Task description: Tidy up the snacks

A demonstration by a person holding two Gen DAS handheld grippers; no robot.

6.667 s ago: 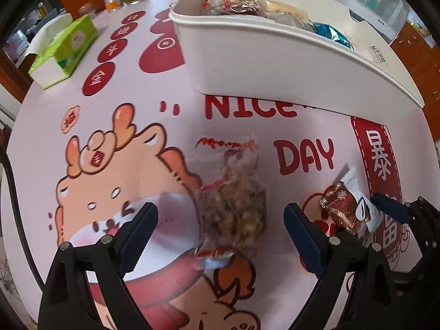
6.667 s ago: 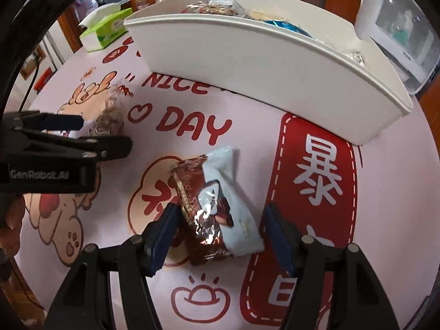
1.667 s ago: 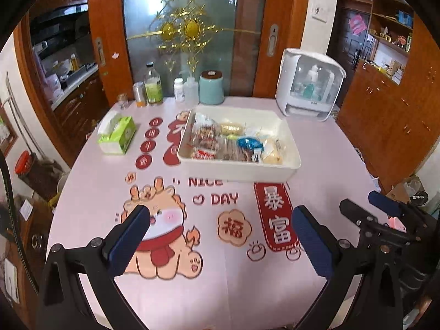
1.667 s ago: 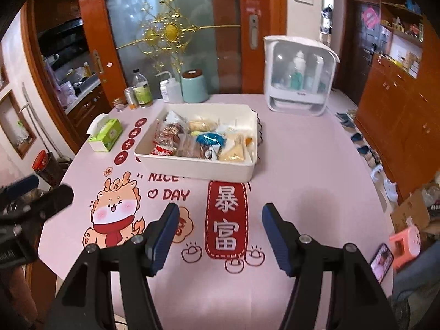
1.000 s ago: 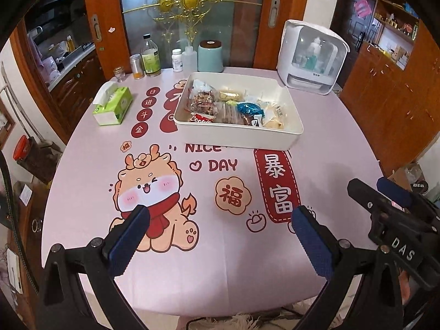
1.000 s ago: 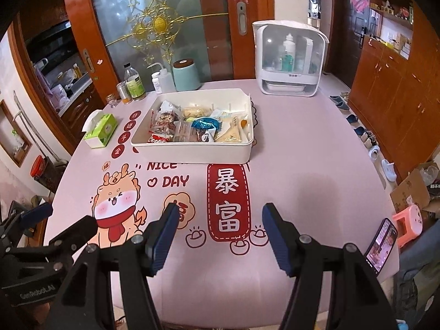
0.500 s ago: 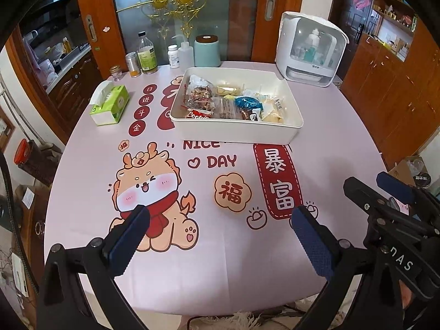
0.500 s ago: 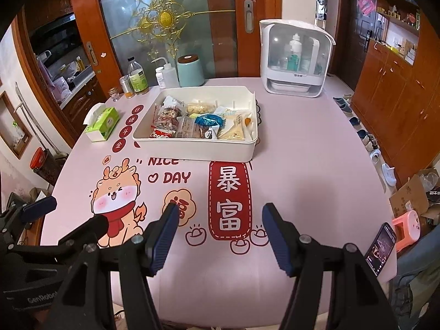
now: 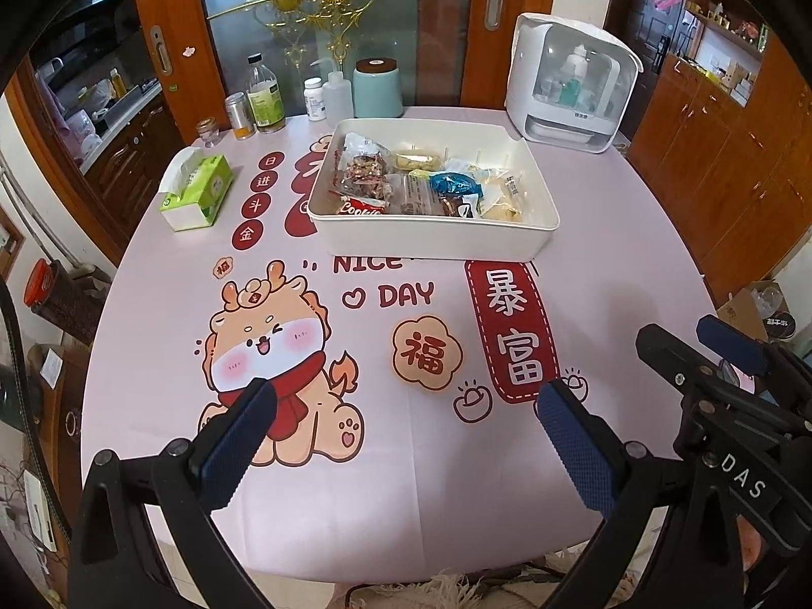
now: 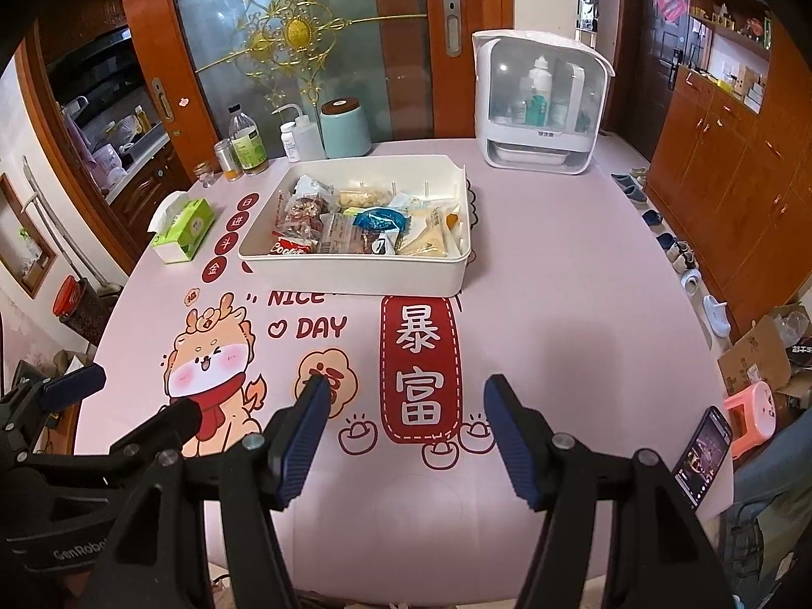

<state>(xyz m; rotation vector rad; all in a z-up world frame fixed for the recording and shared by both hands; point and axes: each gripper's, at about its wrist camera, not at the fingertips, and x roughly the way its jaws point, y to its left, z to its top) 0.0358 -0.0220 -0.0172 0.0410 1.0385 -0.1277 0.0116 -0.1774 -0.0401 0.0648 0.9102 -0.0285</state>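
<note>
A white rectangular tray (image 9: 431,241) sits on the far half of the bench (image 9: 609,304), just beyond the printed "NICE DAY" lettering. It holds the snacks (image 9: 416,185), packed side by side: a clear bag of brown pieces at the left, a red "Cookie" packet at the front left, a blue wrapper (image 10: 380,221) in the middle, pale yellow packets at the right.

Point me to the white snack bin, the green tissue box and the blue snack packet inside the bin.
white snack bin (image 10: 355,271): right wrist view, on its near outer wall.
green tissue box (image 10: 190,226): right wrist view, on its green top face.
blue snack packet (image 9: 454,185): left wrist view, middle of the wrapper.
</note>
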